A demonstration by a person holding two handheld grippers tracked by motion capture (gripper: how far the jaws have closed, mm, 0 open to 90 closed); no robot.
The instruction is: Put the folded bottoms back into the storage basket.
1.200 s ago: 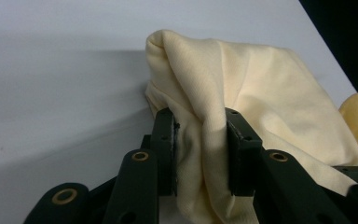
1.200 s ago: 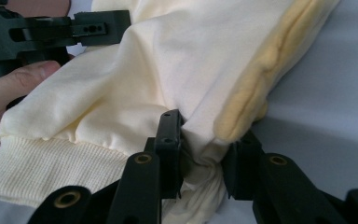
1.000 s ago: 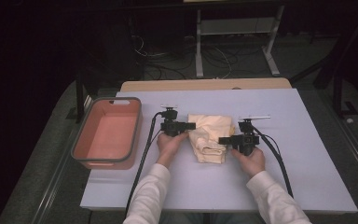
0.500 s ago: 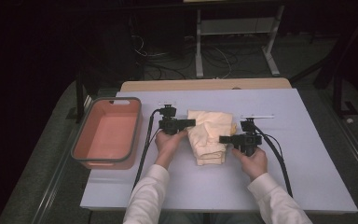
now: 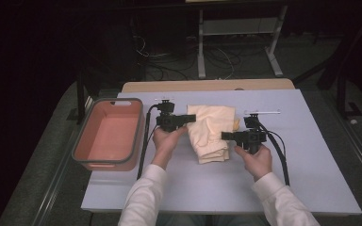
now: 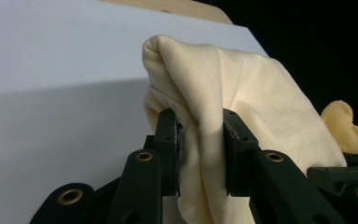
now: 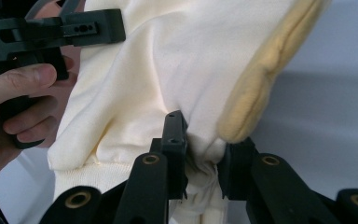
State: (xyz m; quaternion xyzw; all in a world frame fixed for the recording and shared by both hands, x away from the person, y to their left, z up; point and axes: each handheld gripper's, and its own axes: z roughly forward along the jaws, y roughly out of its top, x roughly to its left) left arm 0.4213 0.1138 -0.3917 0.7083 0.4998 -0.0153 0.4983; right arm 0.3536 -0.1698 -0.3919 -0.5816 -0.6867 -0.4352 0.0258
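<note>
A cream-yellow garment (image 5: 210, 132) hangs bunched between my two grippers over the middle of the white table (image 5: 311, 155). My left gripper (image 5: 189, 119) is shut on the garment's left edge; in the left gripper view the cloth (image 6: 223, 93) is pinched between the jaws of the left gripper (image 6: 200, 154). My right gripper (image 5: 226, 136) is shut on the garment's right side; in the right gripper view a gathered fold (image 7: 168, 70) sits clamped in the right gripper (image 7: 203, 158), beside a fuzzy yellow lining (image 7: 261, 84). The garment is lifted a little, its lower end near the table.
An orange-pink tub (image 5: 107, 133) with a grey rim stands at the table's left side. A wooden board edge (image 5: 207, 85) lies along the table's far side. Black cables (image 5: 143, 141) trail from both grippers toward the person. Dark floor and a metal stand lie beyond.
Both hands have risen a little with the garment held between them, so the cloth hangs more bunched and lifted off the table.
</note>
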